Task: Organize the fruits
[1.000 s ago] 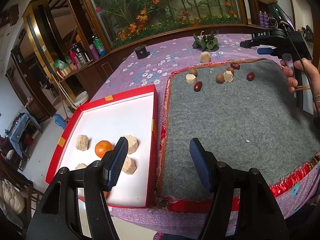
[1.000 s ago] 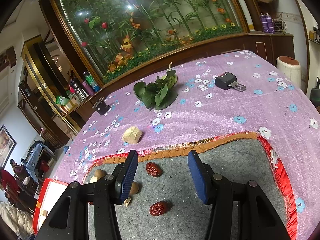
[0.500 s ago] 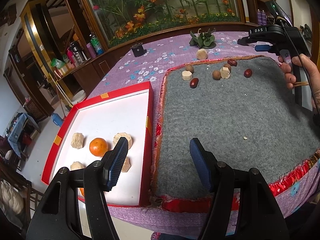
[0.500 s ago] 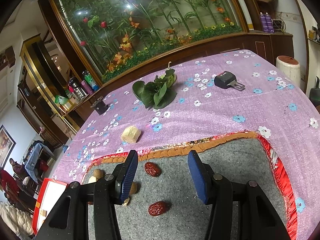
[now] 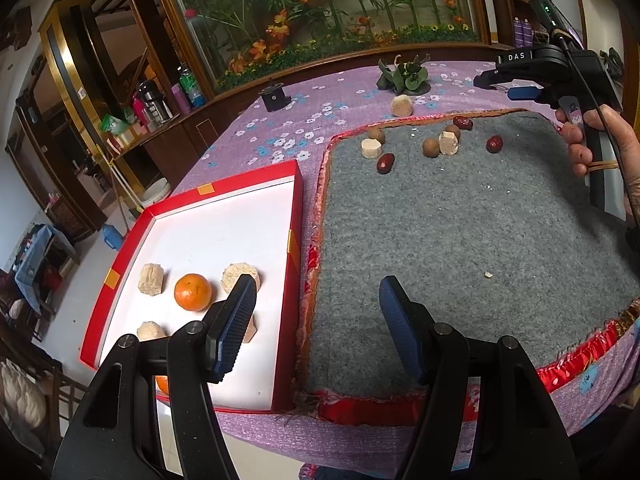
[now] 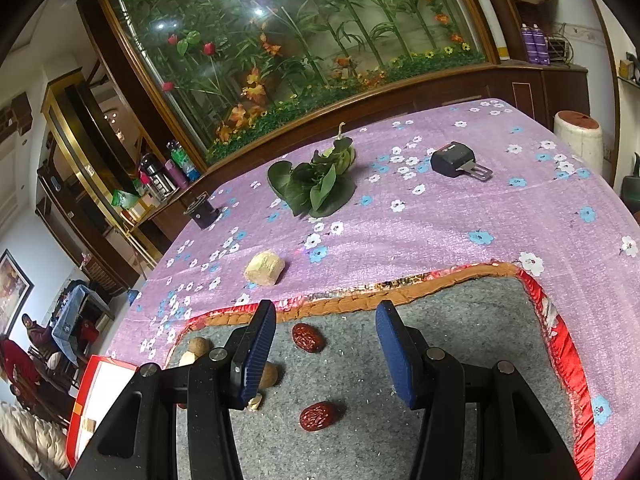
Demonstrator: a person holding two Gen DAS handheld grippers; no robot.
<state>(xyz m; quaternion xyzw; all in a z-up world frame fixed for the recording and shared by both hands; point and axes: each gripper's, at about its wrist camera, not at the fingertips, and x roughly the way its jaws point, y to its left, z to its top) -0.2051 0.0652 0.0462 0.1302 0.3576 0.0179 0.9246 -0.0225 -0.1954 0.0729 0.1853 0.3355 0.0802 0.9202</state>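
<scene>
A red box with a white floor (image 5: 208, 220) holds an orange (image 5: 193, 292) and several beige chunks (image 5: 151, 279). My left gripper (image 5: 316, 328) is open and empty, above the seam between the box and the grey felt mat (image 5: 460, 220). At the mat's far end lie red dates (image 5: 385, 163), brown round fruits (image 5: 431, 147) and beige chunks (image 5: 448, 143). My right gripper (image 6: 326, 356) is open and empty above that far end, over two red dates (image 6: 307, 337) (image 6: 318, 416). It also shows in the left wrist view (image 5: 520, 80), held by a hand.
A beige chunk (image 6: 265, 268) lies off the mat on the purple flowered cloth (image 6: 440, 232). Further back are a green leafy bunch (image 6: 316, 184), a black buckle (image 6: 456, 162) and a small black stand (image 6: 202, 212). The table's near edge drops off below the box.
The left gripper has risen and pulled back a little, so the box and mat look smaller. The right gripper has barely moved. Both stay open.
</scene>
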